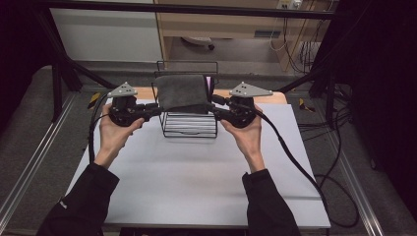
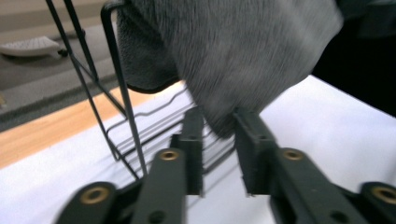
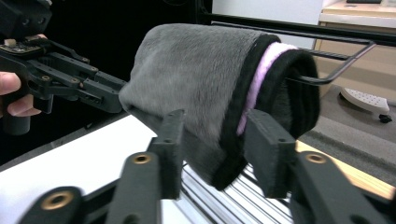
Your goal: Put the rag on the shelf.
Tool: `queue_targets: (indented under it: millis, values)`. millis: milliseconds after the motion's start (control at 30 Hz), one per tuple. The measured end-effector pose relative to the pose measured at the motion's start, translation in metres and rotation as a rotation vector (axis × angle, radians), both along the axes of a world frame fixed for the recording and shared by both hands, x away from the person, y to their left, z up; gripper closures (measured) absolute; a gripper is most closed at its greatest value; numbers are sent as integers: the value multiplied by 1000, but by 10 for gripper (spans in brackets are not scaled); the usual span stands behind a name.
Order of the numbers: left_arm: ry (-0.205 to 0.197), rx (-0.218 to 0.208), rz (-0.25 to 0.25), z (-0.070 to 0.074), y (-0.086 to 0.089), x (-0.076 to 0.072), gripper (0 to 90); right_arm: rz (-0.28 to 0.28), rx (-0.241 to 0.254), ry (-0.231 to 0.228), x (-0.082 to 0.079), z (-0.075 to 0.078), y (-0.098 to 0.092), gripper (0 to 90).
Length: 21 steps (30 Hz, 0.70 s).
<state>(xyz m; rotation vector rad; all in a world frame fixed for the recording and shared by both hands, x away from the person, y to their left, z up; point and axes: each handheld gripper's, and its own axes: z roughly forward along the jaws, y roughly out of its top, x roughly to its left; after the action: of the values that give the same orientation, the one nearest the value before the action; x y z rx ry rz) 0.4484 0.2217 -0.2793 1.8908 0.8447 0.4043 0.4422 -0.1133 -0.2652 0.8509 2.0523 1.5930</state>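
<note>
Nearest the high camera I saw two dark sleeves (image 1: 78, 201) entering from the bottom edge, the hands raised over a white table (image 1: 196, 182). My left gripper (image 1: 153, 110) was at the left side of a black wire rack (image 1: 189, 125) at the far middle of the table, and my right gripper (image 1: 214, 109) was at its right side. A grey cloth (image 1: 183, 93) was draped over the rack's top rail, hanging down on both sides. In the left gripper view, the jaws stood a little apart with the cloth's (image 2: 233, 56) lower corner between their tips; that picture was blurred, and I could not tell whether they pinched it. In the right gripper view, the jaws were spread either side of the cloth's (image 3: 201, 79) black-trimmed edge, with a gap visible on each side, so I judged them open around it. A pink strip (image 3: 261, 79) ran beside the trim. The left gripper (image 3: 116, 100) appeared beyond, at the cloth's far end.
</note>
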Motion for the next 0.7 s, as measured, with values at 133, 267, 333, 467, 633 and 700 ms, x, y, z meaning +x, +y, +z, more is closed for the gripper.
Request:
queue_targets:
  millis: [133, 267, 333, 467, 633, 700]
  values:
    - [8, 4, 3, -6, 8, -10, 560, 13, -26, 17, -10, 2, -8, 366]
    - [19, 26, 5, -13, 16, -18, 467, 13, -42, 51, -17, -1, -19, 244]
    - [25, 29, 4, -18, 20, -22, 423, 11, -47, 64, -21, -4, -25, 200]
    - [39, 28, -2, -32, 26, -28, 352, -9, -62, 78, -27, -14, -38, 135]
    - [58, 50, 19, -54, 33, -37, 281, -23, -49, 101, -35, -33, -57, 84]
    - [74, 57, 20, -63, 35, -39, 264, -34, -37, 120, -38, -44, -65, 80]
